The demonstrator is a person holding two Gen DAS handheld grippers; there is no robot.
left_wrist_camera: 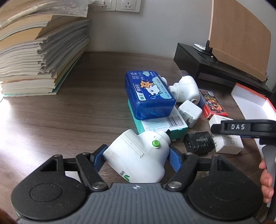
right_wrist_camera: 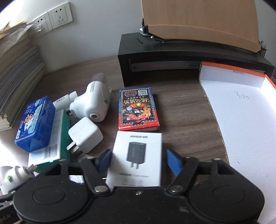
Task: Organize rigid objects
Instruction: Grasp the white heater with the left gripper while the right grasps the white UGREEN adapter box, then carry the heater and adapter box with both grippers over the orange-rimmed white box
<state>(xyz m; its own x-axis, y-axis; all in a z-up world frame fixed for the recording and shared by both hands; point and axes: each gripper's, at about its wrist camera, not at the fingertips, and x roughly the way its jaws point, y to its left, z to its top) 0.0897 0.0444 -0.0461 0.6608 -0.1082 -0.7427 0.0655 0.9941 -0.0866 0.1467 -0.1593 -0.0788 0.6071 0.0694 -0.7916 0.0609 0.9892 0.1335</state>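
- Wooden desk [left_wrist_camera: 69, 112]: dark grain, carries every item listed below.
- Stack of books and papers [left_wrist_camera: 34, 56]: far left corner, against the wall under the sockets [left_wrist_camera: 127, 5].
- Black monitor riser [right_wrist_camera: 172, 56]: at the back right, with a tan board [right_wrist_camera: 198, 20] standing on it.
- Open white cardboard box with orange rim [right_wrist_camera: 241, 120]: on the right of the desk, nothing visible inside it.
- Blue plastic case with a bear picture [left_wrist_camera: 149, 94]: lies on top of a green-and-white carton [left_wrist_camera: 162, 125].
- Left gripper [left_wrist_camera: 136, 158]: blue pads on either side of a white plug-in device with a green button [left_wrist_camera: 138, 155]; pads appear to press its flanks, so it is pinched.
- Right gripper [right_wrist_camera: 138, 163]: straddles a white charger box [right_wrist_camera: 138, 158]; left pad at the box edge, right pad stands slightly clear, so no firm clamp is shown.
- Second white plug-in device [right_wrist_camera: 94, 103]: lying behind a white charger cube [right_wrist_camera: 84, 134].
- Red-and-blue card pack [right_wrist_camera: 138, 110]: just beyond the charger box.
- Black charger [left_wrist_camera: 198, 142]: beside the charger box.
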